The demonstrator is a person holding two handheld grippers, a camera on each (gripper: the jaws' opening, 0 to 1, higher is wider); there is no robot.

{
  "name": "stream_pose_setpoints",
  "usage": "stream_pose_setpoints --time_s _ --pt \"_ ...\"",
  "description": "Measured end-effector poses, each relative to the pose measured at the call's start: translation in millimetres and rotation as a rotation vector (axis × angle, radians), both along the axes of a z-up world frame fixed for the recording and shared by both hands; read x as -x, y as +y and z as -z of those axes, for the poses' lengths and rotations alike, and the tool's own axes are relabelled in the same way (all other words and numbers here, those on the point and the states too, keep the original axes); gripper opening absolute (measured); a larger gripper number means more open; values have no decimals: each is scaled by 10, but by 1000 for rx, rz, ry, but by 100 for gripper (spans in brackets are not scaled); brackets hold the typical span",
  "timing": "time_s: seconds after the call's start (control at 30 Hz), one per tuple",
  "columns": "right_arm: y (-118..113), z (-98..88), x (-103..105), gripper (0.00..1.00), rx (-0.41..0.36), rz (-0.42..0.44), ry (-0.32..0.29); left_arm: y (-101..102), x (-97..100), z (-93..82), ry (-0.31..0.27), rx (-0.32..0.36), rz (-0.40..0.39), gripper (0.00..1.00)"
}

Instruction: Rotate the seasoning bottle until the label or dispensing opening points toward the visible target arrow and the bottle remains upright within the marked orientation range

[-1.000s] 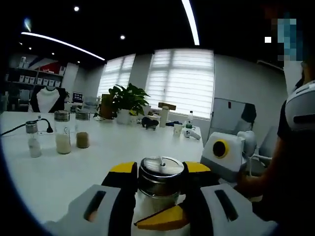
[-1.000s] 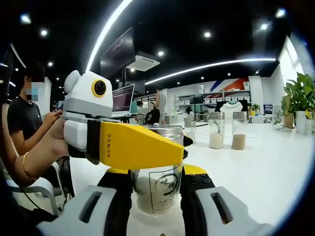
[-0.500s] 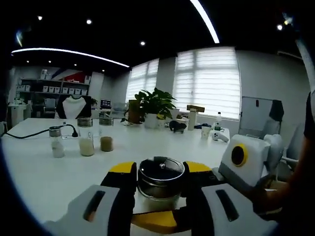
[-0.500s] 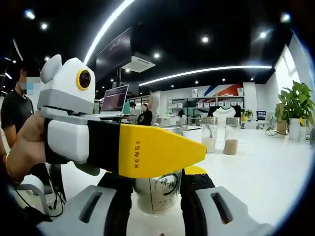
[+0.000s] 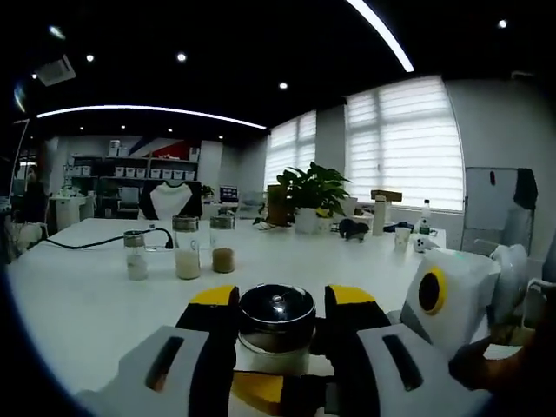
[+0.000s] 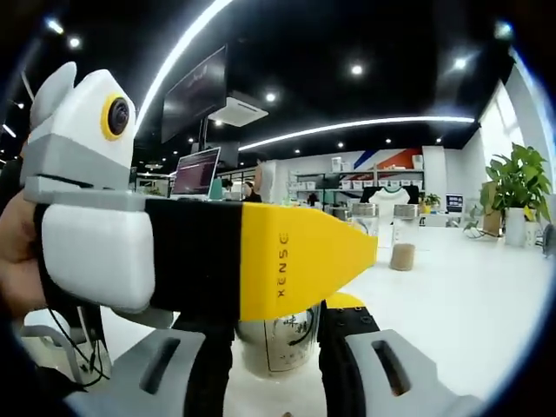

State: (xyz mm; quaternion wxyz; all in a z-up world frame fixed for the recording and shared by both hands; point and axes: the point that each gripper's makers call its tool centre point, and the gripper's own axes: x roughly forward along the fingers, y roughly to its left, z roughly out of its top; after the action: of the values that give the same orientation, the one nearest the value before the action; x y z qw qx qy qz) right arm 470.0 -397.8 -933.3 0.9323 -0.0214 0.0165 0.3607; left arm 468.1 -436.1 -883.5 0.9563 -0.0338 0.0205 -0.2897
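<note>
The seasoning bottle stands upright on the white table; it is glass with a shiny metal lid. My left gripper is shut on it at the lid, a yellow-tipped jaw on each side. In the right gripper view the bottle's glass body shows pale powder and a dark printed label facing the camera. My right gripper is shut on the body lower down. The left gripper crosses over the bottle from the left and hides its lid. The right gripper shows at the right of the left gripper view.
Three small jars and a black cable sit further back on the table, with a potted plant and small items behind them. A person's hand holds the left gripper. Two jars and a plant lie beyond.
Both cameras have swung around the bottle: the far jars and plant have drifted right in the left gripper view, and the left gripper looms larger in the right gripper view. Both stay shut on the bottle.
</note>
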Motion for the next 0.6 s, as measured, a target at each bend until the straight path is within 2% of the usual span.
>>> stream_pose_setpoints --time_s 0.13,0.17,0.43,0.6 --pt "-12 12 -5 35 1 4 1 100 -28 9 13 50 -91 36" --pt "-11 15 -3 35 2 3 2 67 -16 3 10 45 -72 36" --pt "-35 3 1 35 -7 5 -2 40 9 -18 -2 56 -88 35" --pt "-55 11 2 35 14 4 -13 13 32 -22 -9 45 -68 35"
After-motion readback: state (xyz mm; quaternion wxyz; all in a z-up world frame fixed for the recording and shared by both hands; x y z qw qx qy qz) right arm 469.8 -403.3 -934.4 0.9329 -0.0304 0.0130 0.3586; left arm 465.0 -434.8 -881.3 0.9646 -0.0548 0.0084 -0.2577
